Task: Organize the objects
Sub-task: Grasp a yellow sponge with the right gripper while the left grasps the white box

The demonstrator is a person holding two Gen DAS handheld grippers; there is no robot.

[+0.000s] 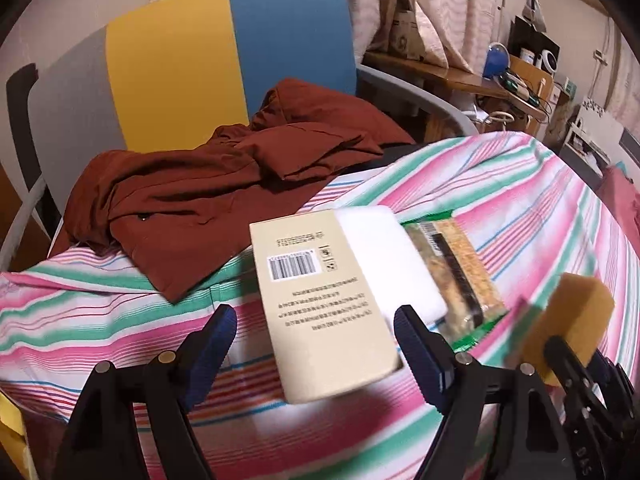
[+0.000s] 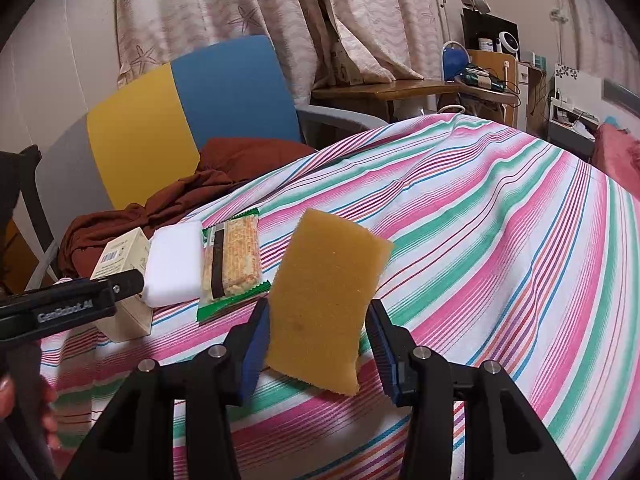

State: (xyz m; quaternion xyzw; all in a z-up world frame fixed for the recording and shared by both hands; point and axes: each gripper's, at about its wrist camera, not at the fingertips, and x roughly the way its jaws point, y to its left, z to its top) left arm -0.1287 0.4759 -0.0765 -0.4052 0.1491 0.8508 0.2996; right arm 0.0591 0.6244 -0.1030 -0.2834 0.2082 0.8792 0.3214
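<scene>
Left gripper (image 1: 316,344) has its jaws spread wide, either side of a beige cardboard box with a barcode (image 1: 320,300) lying on the striped pink-green cloth (image 2: 500,240), pads clear of it. Right gripper (image 2: 318,344) is clamped on a yellow-brown rectangular sponge (image 2: 326,300), lifted above the cloth. Past the box, near the cloth's far-left edge: white foam block (image 2: 176,264), then green-edged snack packet (image 2: 232,260), side by side; rust-brown garment (image 1: 208,184) draped over the edge.

Left tongs (image 1: 316,336) gape around a beige box (image 1: 320,304) on the striped cloth (image 1: 520,208).
</scene>
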